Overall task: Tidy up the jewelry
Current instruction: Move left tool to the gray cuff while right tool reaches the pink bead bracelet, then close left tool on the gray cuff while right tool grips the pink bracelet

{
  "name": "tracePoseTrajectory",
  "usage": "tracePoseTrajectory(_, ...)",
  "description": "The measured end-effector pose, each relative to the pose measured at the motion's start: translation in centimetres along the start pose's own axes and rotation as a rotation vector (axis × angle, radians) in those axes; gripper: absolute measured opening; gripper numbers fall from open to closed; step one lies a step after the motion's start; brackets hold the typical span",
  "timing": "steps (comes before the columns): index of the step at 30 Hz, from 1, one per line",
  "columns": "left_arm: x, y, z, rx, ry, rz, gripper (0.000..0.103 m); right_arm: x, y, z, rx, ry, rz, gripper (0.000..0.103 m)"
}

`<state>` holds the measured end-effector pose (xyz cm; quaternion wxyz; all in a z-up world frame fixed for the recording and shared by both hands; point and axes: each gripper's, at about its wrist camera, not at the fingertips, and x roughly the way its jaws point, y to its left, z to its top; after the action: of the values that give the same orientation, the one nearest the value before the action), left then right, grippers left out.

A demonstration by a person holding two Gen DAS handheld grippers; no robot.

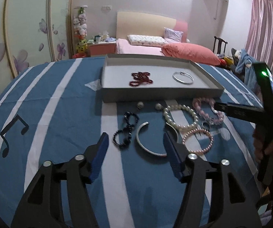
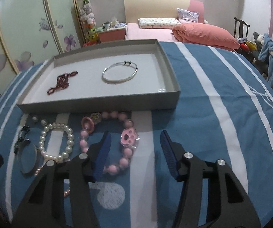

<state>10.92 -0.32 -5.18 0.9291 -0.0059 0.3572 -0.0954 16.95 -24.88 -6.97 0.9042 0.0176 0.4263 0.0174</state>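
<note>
So far your tray (image 1: 155,93) holds two pieces; some eight wait on the surface (image 1: 60,114); both tongs (image 1: 135,144) (image 2: 134,142) hang apart, empty.

Open left gripper (image 1: 135,139) hovers over silver cuff (image 1: 147,144); grey tray (image 1: 155,96) beyond.

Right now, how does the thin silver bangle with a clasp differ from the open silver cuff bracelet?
The thin silver bangle with a clasp lies inside the grey cardboard tray; the open silver cuff bracelet lies on the blue striped cloth in front of it. The bangle forms a closed ring, while the cuff has a gap. The bangle is a slim wire; the cuff's band looks broader. Both are silver and lie flat.
</note>
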Motion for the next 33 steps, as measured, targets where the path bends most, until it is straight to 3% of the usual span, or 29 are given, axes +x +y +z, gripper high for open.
tracePoseTrajectory(3,0.4,-0.7,-0.4,0.026,0.024,-0.003,0.068,0.5,0.0,-0.5,-0.020,0.013,-0.027,0.021)
tracePoseTrajectory(14,3.6,-2.5,-1.4,0.025,0.165,-0.020,0.068,0.0,-2.5,-1.0,0.046,0.003,-0.047,0.022)
tracePoseTrajectory(33,6.0,-2.8,0.9,0.065,0.170,0.024,0.068,-0.2,-3.0,-0.9,0.051,0.001,-0.036,0.022)
